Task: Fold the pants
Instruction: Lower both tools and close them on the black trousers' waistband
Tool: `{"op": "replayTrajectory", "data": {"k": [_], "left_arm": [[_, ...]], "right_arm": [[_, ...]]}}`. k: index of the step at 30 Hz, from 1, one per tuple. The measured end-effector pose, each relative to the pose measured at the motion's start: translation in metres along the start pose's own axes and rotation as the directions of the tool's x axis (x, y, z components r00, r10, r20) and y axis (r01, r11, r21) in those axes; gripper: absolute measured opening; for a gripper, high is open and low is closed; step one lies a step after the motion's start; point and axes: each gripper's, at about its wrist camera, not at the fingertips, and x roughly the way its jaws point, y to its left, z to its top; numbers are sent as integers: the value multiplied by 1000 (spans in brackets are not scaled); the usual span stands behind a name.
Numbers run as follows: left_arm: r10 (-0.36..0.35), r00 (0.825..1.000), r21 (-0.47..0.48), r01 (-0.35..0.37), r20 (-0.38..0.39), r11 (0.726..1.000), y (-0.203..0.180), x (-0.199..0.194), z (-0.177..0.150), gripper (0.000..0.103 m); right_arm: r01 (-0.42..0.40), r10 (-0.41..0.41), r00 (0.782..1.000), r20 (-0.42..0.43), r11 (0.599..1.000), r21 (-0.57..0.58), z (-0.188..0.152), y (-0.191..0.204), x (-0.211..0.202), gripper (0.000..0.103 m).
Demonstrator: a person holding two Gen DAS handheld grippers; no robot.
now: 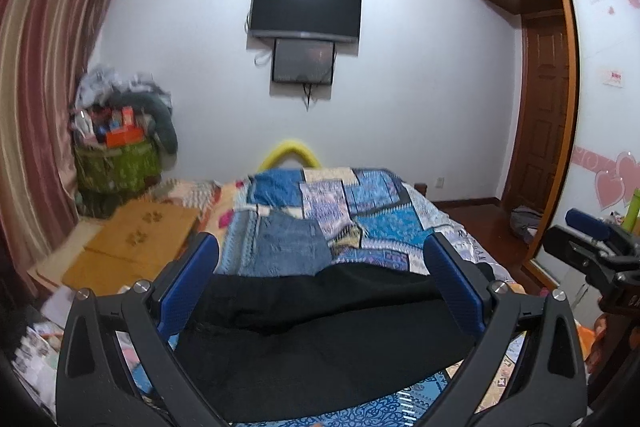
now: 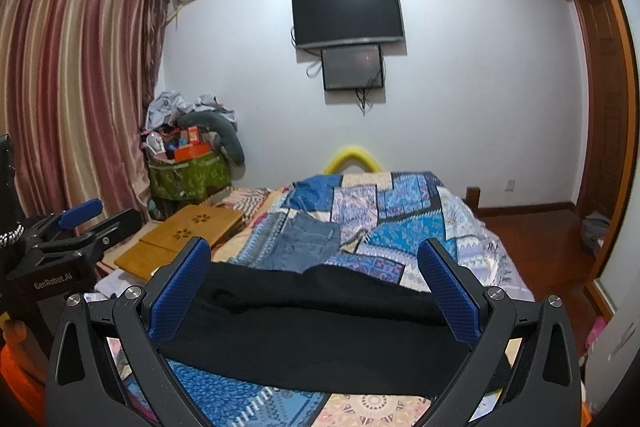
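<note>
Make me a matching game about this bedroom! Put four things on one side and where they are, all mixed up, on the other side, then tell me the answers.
Things:
1. black pants
2. blue jeans
3. television
4. yellow arch

Places:
A. hung on the white wall
B. sticking up behind the far end of the bed
C. lying across the quilt right in front of both open grippers
D. lying on the quilt farther back, past the dark garment

Pairs: 1-C, 2-D, 3-A, 4-B
</note>
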Motion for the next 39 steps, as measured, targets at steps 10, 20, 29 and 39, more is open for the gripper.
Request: {"op": "replayTrajectory", "data": {"k": [10,20,29,39], "left_arm": [[108,979,51,-100,-171,994,49,113,-13,103],[227,902,123,-195,-368,973,127,241,-35,103],[263,780,127,-233,-568,964,193,335,-93,95],[125,681,-17,-198,-721,980,227,400,-130,66]], "right_arm": [[21,-23,989,-148,1000,-10,-15,-31,72,103],[-5,-20,934,-355,998,-68,-30,-72,169,103],[-29,-8,847,-532,998,-62,-59,-108,251,103],[-111,53,768,-638,992,-52,-75,-120,321,98]]}}
